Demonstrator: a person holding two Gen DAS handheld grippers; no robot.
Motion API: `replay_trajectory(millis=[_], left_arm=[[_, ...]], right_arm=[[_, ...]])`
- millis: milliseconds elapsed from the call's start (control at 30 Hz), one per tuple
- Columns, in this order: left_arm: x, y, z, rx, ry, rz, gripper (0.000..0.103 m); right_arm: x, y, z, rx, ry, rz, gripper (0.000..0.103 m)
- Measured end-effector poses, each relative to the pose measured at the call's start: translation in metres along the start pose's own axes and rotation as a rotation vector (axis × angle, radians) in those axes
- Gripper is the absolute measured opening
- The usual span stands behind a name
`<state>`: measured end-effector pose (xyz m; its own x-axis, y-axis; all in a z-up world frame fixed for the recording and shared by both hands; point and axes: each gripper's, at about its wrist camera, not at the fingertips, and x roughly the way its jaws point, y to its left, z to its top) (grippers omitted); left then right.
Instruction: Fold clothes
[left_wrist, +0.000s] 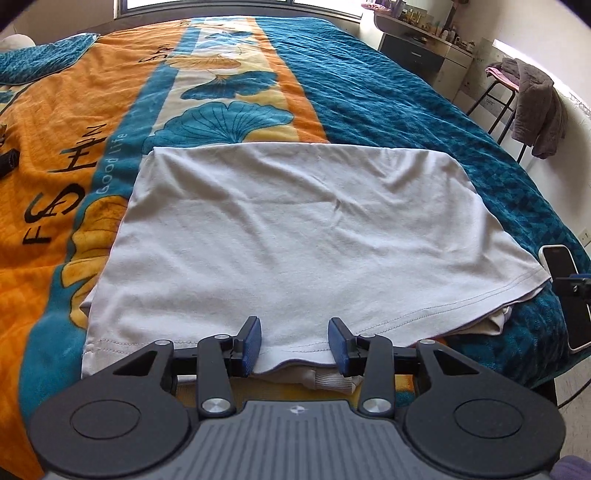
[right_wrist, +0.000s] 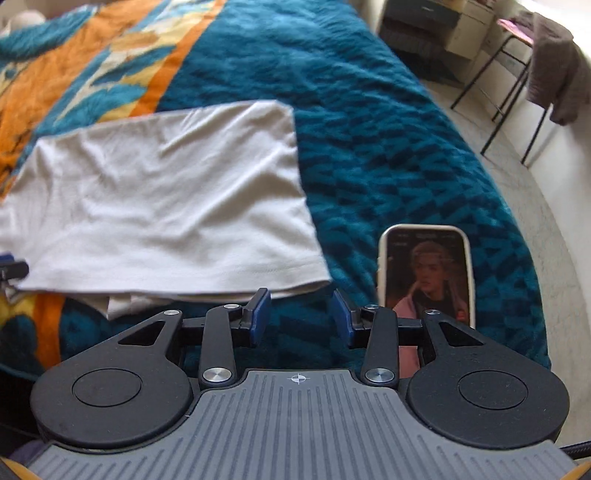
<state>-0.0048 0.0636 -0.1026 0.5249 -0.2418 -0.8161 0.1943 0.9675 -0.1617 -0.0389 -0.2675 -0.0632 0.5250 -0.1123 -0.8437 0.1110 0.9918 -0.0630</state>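
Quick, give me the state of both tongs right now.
Left tongs: open, holding nothing, poised at the near hem of the white shirt.
Right tongs: open, empty, over the blanket beside the phone.

White shirt (left_wrist: 295, 229) — teal-orange blanket (left_wrist: 388, 92), cream leaf-print stripe — blue-padded black left claw (left_wrist: 294, 345)

A bed (left_wrist: 388, 92) covered by a teal and orange blanket (left_wrist: 66, 122) carries a folded white shirt (left_wrist: 295, 236) lying flat near its front edge. A teal pillow (left_wrist: 40, 59) lies at the far left, and a phone (right_wrist: 424, 273) stands just right of the shirt.
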Motion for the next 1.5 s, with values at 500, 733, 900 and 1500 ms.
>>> replay_trajectory(millis=[500,733,900,1500], left_arm=[[-0.002,-0.022,0.007,0.023,-0.088,0.124,0.045],[0.006,-0.006,-0.010,0.012,-0.062,0.196,0.045],[-0.010,0.020,-0.014,-0.056,-0.065,0.302,0.045],[-0.035,0.081,0.062,-0.291,-0.160,0.192,0.046]], right_arm=[[0.047,0.085,0.003,-0.005,-0.096,0.287,0.026],[0.058,0.055,-0.010,0.004,-0.080,0.158,0.018],[0.053,0.013,-0.018,0.109,-0.088,0.013,0.013],[0.016,0.000,0.054,0.288,-0.211,0.307,0.053]])
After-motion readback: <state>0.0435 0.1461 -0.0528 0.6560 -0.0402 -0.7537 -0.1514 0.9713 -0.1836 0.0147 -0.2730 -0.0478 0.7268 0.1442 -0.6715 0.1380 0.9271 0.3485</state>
